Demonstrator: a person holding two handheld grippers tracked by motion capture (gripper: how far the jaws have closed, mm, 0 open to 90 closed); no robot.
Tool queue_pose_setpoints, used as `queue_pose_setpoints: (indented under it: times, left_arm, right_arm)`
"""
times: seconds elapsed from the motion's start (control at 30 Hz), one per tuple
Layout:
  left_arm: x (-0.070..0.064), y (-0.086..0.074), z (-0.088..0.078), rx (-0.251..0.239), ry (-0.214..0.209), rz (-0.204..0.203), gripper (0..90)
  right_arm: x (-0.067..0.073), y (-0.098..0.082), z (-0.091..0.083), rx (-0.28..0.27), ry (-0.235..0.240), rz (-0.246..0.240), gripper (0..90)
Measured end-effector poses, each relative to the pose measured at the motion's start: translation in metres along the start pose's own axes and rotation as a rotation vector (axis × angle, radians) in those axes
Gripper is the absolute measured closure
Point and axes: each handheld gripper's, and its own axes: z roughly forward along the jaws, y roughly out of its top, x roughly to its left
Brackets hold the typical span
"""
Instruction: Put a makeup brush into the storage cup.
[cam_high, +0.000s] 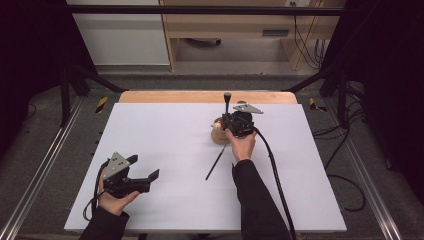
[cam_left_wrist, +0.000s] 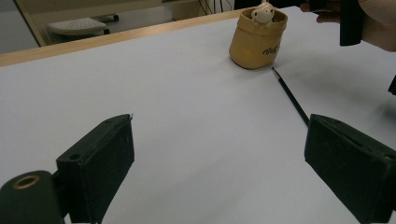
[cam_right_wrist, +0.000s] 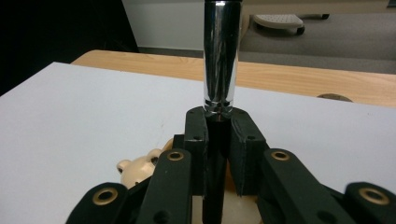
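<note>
Overhead, the right gripper (cam_high: 231, 116) stood over a tan holder (cam_high: 218, 133) near the table's (cam_high: 165, 150) far edge, clenched on a pen (cam_high: 227, 102) held upright, while a black pencil (cam_high: 216, 163) lay on the white surface nearer the person. The left gripper (cam_high: 145, 169) rested well apart at the near left.

From the left gripper view, its jaws gaped wide with nothing between them; the holder (cam_left_wrist: 258, 39) (a small bear figure (cam_left_wrist: 263, 11) perched at its rim) sat ahead, the pencil (cam_left_wrist: 290, 95) just beside it.

From the right gripper view, the pen's (cam_right_wrist: 221, 56) chrome barrel rose from the closed pads, the holder (cam_right_wrist: 140, 170) below. Judging by this, the pen was about to go in; the pencil remained.
</note>
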Motion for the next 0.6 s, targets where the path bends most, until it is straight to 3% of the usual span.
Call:
queue_pose_setpoints:
  times: [0.33, 0.6]
  left_arm:
    - [0.0, 0.0, 0.0, 0.004, 0.001, 0.005, 7.7]
    - [-0.001, 0.0, 0.0, 0.004, 0.001, 0.006, 7.8]
  right_arm:
    - [-0.001, 0.0, -0.002, 0.031, -0.016, -0.009, 77.3]
    - [-0.006, 0.001, -0.017, 0.002, -0.021, -0.008, 73.2]
